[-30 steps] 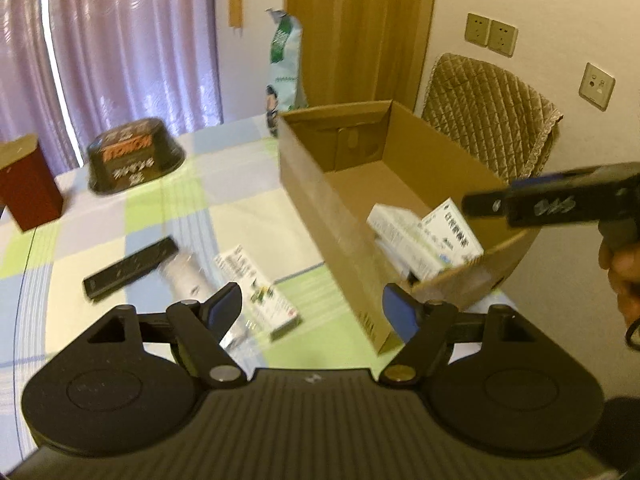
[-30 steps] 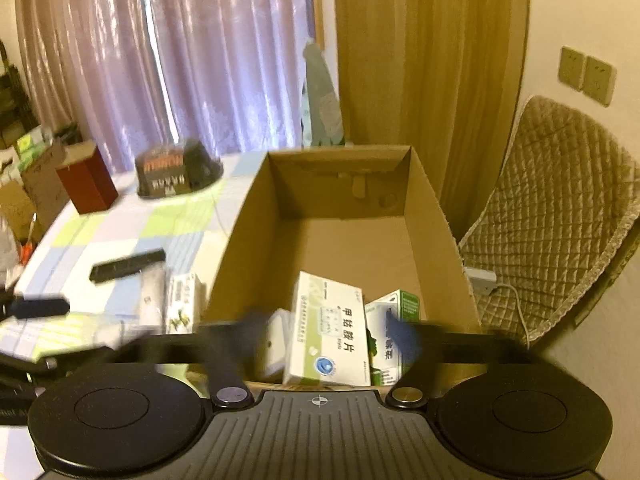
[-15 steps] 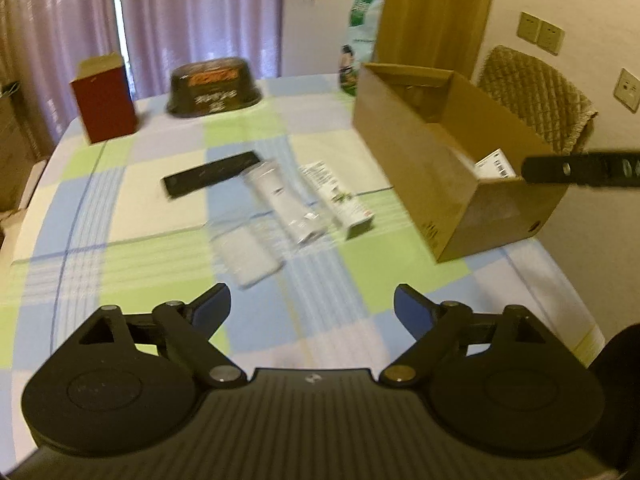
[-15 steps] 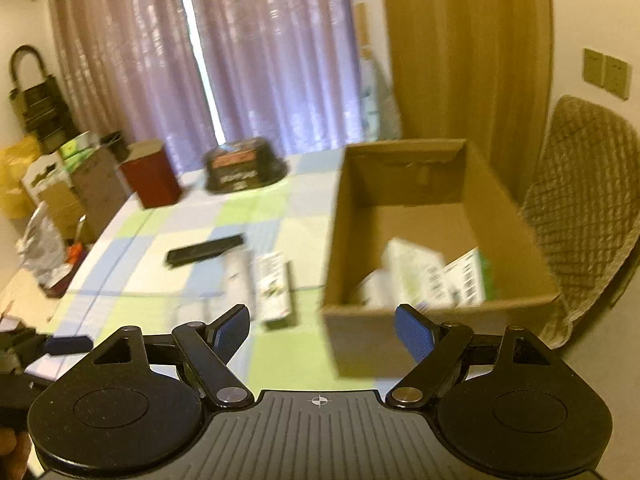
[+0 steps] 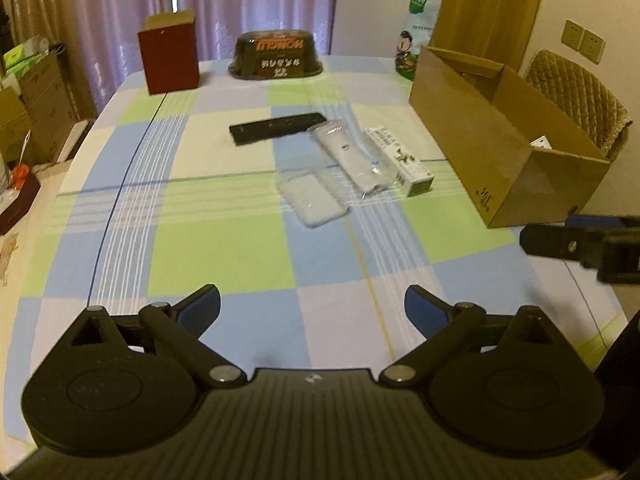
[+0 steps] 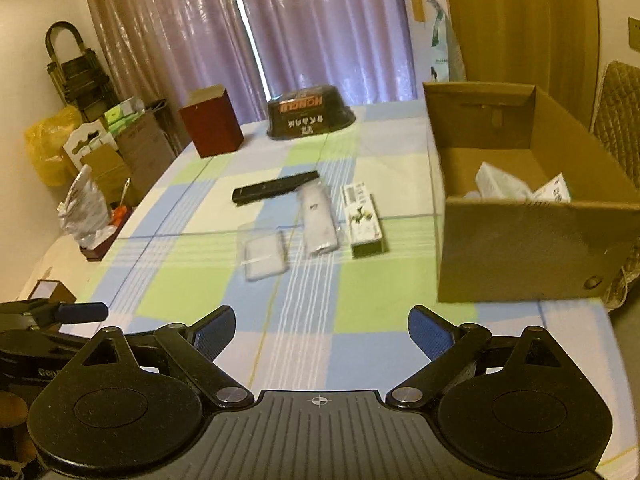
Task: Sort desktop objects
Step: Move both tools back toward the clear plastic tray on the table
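Partly sorted, judging by how things lie. Inside the box (image 6: 532,216), at the right edge of the surface (image 5: 224,248), a few white packs (image 6: 500,186) (lettering too blurred to read), with only a corner of one showing over the rim in the left view. Out on the checked cloth, well apart from the box: a remote (image 5: 278,128) farthest back, a white bagged item (image 5: 352,156) lying lengthwise beside it, a carton (image 5: 400,160) with a green end just right of that bag, and a flat clear pouch (image 5: 312,198) nearest the cameras. Four loose pieces, then, if the box is where such things belong; whether the remote counts among them cannot be told from here. Farther back, a red box (image 5: 170,58), a dark tub (image 5: 276,56) and a tall printed bag (image 5: 420,24), standing near the curtain and perhaps no part of the sort. Left gripper (image 5: 312,308) low over the near edge, fingers spread wide and pinching nothing. Right gripper (image 6: 322,330) likewise: fingers spread, empty, hanging between the loose pieces and the box, its tip also showing at the right of the left view. Likely remaining: loose pieces one by one into the box, pouch and carton being closest to reach.
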`<action>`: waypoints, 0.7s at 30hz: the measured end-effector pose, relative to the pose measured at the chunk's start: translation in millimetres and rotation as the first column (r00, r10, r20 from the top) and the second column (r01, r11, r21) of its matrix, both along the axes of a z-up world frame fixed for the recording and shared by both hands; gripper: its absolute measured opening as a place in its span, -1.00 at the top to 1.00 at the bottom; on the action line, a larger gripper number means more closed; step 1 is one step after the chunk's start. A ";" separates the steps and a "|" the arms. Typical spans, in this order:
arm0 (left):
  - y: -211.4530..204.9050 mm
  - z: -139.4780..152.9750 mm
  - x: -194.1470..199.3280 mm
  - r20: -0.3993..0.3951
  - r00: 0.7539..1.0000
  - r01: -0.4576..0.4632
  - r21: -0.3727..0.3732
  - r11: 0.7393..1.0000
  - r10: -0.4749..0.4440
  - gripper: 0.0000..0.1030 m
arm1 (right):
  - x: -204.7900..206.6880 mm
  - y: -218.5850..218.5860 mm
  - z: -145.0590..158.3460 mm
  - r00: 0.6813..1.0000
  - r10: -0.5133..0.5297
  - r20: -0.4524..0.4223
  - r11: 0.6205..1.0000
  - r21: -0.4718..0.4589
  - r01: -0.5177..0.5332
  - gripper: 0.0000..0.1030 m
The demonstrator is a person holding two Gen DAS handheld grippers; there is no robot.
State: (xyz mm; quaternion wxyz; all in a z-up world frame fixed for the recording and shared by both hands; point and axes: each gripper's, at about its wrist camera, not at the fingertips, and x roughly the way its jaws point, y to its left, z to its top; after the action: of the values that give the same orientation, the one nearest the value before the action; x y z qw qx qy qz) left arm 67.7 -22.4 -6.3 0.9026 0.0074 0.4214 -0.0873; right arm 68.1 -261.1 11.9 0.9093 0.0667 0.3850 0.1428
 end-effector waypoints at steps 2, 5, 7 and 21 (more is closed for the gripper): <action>0.7 -2.9 -1.8 -0.007 1.000 -0.003 0.002 1.000 0.003 -0.92 | -1.7 0.4 -9.8 1.000 -0.002 -0.020 1.000 0.006 0.002 -0.86; 1.5 -5.5 -3.7 -0.011 1.000 -0.010 0.003 1.000 0.010 -0.94 | -2.2 2.5 -19.1 1.000 0.011 -0.029 1.000 -0.016 -0.012 -0.86; 2.8 -6.7 -4.5 -0.012 1.000 -0.021 0.003 1.000 0.021 -0.97 | -1.8 2.6 -20.9 0.999 0.017 -0.032 1.000 -0.022 -0.018 -0.86; 4.7 -16.0 1.6 -0.030 0.998 -0.052 -0.002 0.999 0.052 -0.97 | -2.5 3.3 -32.1 0.999 0.009 -0.038 1.000 -0.025 -0.010 -0.86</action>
State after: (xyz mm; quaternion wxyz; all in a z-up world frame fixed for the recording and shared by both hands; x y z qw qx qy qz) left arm 69.4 -17.7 -22.3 0.8983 -0.0061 0.4347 -0.0643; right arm 65.6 -257.8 -20.1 0.9019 0.0564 0.4044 0.1411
